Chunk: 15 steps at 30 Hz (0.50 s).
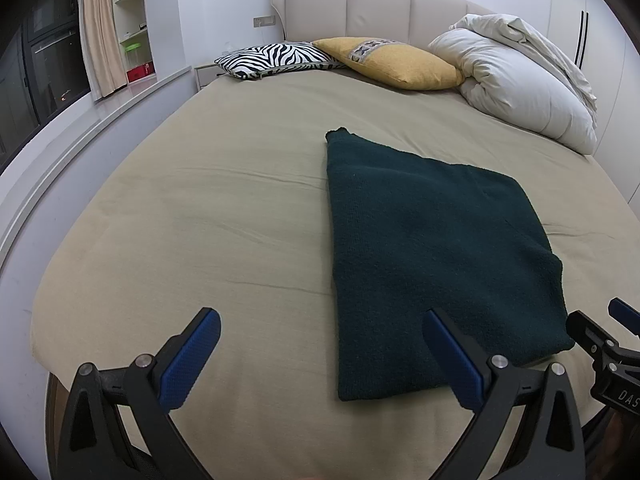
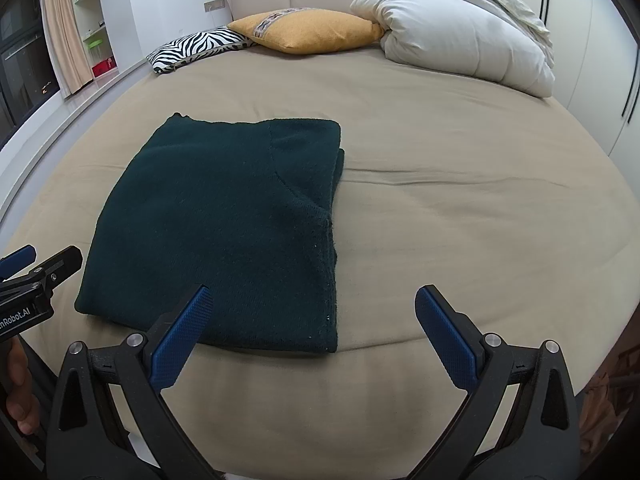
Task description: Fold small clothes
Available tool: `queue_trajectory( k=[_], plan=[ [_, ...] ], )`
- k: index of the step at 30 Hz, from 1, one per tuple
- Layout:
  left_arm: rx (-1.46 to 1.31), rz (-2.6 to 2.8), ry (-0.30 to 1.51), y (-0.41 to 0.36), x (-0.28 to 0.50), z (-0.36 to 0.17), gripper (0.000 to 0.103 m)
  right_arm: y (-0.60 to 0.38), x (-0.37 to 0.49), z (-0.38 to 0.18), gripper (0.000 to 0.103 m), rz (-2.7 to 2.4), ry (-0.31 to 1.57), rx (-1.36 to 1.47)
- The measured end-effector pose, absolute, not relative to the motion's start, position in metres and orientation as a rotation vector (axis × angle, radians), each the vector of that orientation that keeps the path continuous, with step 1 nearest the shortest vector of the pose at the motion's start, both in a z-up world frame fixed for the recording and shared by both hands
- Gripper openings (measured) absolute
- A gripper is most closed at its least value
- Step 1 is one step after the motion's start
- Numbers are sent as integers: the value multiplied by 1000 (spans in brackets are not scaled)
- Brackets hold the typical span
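A dark green knit garment (image 1: 432,248) lies folded into a flat rectangle on the beige bed (image 1: 200,220); it also shows in the right wrist view (image 2: 224,224). My left gripper (image 1: 320,328) is open and empty, held above the bed's near edge, its right finger over the garment's near left corner. My right gripper (image 2: 312,304) is open and empty, held above the garment's near right corner. The right gripper's tips show at the right edge of the left wrist view (image 1: 600,328). The left gripper's tips show at the left edge of the right wrist view (image 2: 36,264).
A zebra-print pillow (image 1: 276,58), a yellow pillow (image 1: 392,62) and a rolled white duvet (image 1: 516,80) lie at the padded headboard (image 1: 360,4). A window ledge (image 1: 80,120) with a curtain and shelves runs along the left. White wardrobe doors (image 2: 600,60) stand on the right.
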<state>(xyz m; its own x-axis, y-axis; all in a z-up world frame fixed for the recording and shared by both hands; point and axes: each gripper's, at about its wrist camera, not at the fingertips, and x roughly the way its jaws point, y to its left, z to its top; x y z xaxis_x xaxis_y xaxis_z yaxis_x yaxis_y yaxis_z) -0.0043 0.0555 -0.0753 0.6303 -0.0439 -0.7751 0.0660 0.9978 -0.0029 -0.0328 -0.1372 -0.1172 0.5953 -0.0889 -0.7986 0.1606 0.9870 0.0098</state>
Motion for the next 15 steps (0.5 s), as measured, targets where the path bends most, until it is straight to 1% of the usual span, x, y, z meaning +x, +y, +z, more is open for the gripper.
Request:
queue_trajectory(
  k=[15],
  plan=[
    [27,-62,887,55,-4,-75,103,-138,-34,-118,103,-142,924,94]
  ],
)
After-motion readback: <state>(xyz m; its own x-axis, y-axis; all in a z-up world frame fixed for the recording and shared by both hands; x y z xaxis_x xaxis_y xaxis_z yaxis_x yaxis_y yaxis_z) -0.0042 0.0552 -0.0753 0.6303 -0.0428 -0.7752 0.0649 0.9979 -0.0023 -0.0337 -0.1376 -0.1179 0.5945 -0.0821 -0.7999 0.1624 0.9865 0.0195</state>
